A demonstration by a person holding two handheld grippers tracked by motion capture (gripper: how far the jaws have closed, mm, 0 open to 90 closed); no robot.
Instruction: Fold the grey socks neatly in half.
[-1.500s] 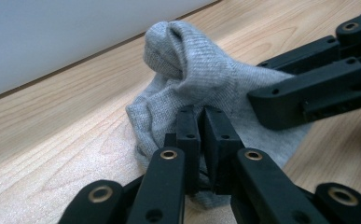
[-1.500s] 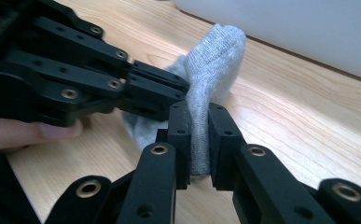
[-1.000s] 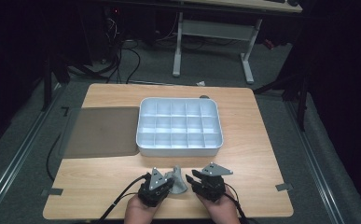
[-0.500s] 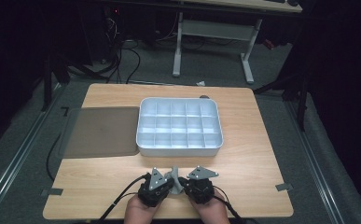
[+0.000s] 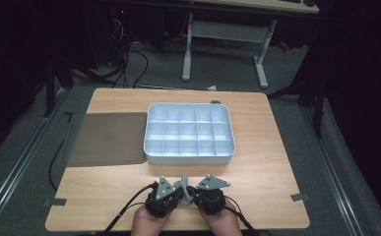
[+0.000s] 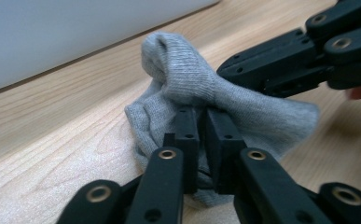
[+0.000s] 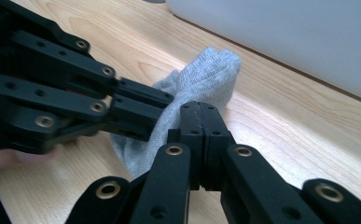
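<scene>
Overhead light is falling evenly on the table (image 5: 271,147), leaving the far floor and room sinking into darkness. In both gripper views the near black jaws are blurring softly, while the grey cloth (image 6: 192,84) is staying fairly sharp, casting soft shadows.

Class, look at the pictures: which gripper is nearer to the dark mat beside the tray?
Left. The left gripper is on the mat's side of the grey sock; the right gripper is farther away.
</scene>
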